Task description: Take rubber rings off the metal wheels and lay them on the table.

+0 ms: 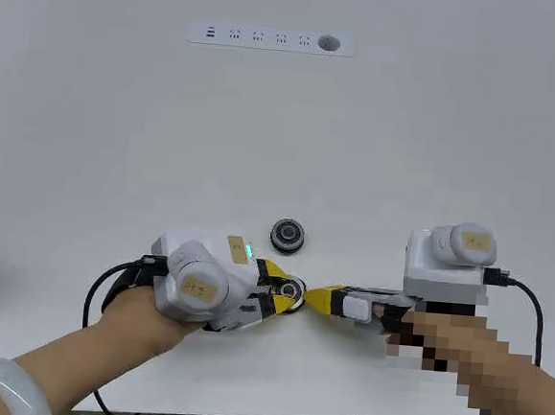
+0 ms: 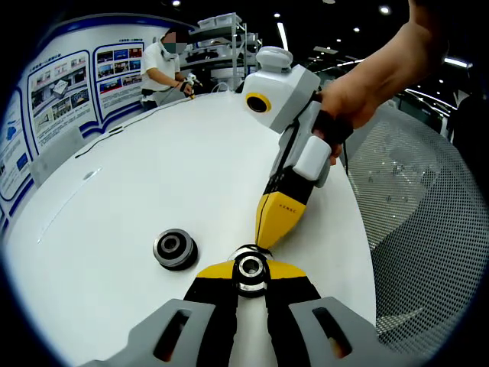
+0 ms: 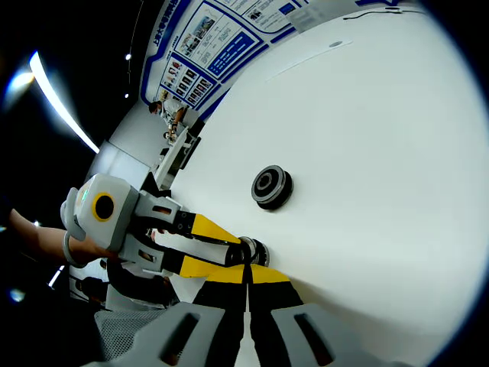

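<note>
The left gripper (image 1: pixel 279 295) is clamped on a small metal wheel (image 2: pixel 250 267), held just above the desk (image 1: pixel 406 160) at its near edge. The right gripper (image 3: pixel 247 277) has its yellow jaws together, their point touching the wheel's rim. Whether it has any of the rubber pinched, I cannot tell. A second wheel (image 1: pixel 288 234) lies flat on the desk just beyond, its dark outer band (image 2: pixel 157 248) likely the rubber ring, not yet removed.

The main risk, as I judge it, is the closed point skating off the rim instead of getting under the ring. That would happen if it pushes along the metal rather than into the rubber. A hard pull could also twist the wheel out of the left gripper's hold, since the jaws seem to bear on little of it. A ring that snaps free might spring off the near edge of the desk.

As for writing, each gripper body carries a tan sticker (image 1: pixel 198 287) with marks too small to read. The print on the right gripper's yellow tip is likewise illegible. The power strip (image 1: pixel 270 39) at the far side shows no readable brand.
</note>
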Demonstrator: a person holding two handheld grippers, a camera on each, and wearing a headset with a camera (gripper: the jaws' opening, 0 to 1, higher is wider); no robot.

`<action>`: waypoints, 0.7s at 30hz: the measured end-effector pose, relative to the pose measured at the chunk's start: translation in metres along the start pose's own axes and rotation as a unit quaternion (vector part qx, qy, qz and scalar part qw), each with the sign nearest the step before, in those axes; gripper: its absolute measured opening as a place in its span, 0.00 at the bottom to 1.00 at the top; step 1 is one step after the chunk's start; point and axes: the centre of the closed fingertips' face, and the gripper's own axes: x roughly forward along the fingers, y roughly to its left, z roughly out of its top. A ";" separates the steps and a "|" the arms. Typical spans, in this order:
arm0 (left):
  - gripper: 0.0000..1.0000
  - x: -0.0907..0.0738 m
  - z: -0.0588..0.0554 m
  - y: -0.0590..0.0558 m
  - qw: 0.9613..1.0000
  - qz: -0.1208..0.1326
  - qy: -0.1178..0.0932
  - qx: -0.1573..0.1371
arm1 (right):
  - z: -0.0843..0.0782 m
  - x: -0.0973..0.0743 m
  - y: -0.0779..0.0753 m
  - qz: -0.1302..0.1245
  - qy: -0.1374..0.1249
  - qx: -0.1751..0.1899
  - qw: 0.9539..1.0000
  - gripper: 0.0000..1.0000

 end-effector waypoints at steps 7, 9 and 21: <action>0.12 0.000 0.000 0.000 1.000 0.000 0.000 0.001 | 0.001 0.000 0.004 0.004 -0.004 0.001 1.000 0.01; 0.12 0.000 0.000 0.000 1.000 0.000 0.000 0.001 | 0.001 0.000 0.004 0.004 -0.005 -0.001 1.000 0.01; 0.12 0.000 0.000 0.000 1.000 0.000 0.000 0.002 | 0.002 0.002 0.009 0.011 -0.009 -0.002 1.000 0.01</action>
